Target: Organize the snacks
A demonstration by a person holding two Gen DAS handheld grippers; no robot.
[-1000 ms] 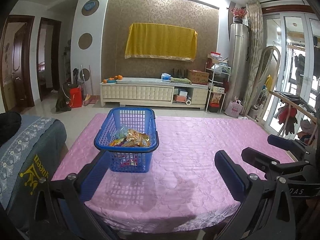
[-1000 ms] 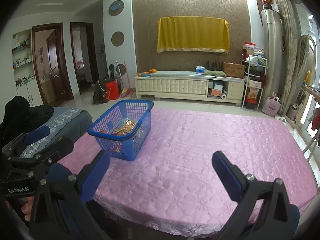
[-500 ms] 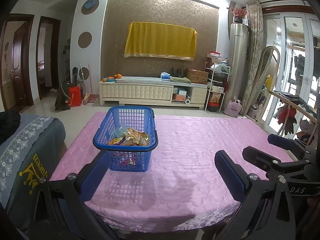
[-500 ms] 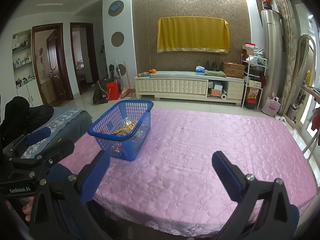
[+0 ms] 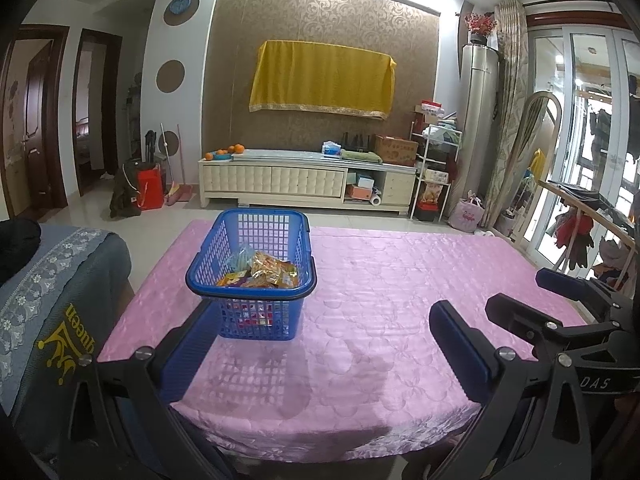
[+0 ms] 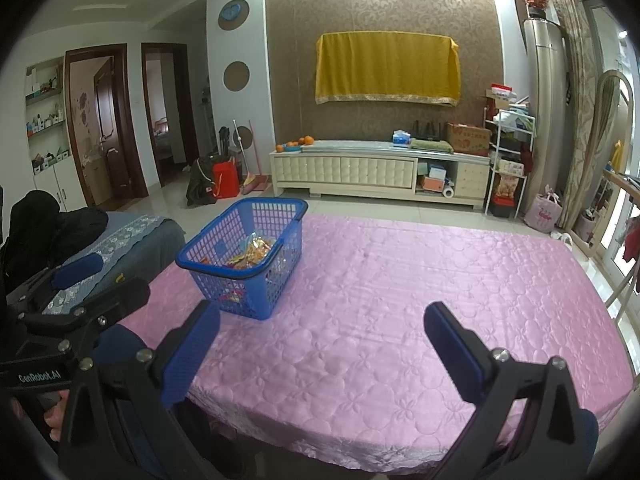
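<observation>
A blue plastic basket (image 5: 252,276) (image 6: 244,260) stands on the left part of a pink quilted tablecloth (image 5: 380,300) (image 6: 400,300). Several colourful snack packets (image 5: 264,272) (image 6: 250,252) lie inside it. My left gripper (image 5: 320,344) is open over the table's near edge, its left finger just in front of the basket and not touching it. My right gripper (image 6: 320,344) is open too, over the middle of the cloth, right of the basket, holding nothing. Each gripper also shows at the other view's side edge.
A grey covered seat (image 5: 52,312) with dark clothing stands left of the table. Beyond the table are tiled floor, a cream TV cabinet (image 5: 304,180), a shelf rack (image 6: 508,168) and a drying rack (image 5: 580,232) at the right.
Both views have shifted only slightly; the basket sits a touch lower and nearer in the left wrist view. Both grippers stay open.
</observation>
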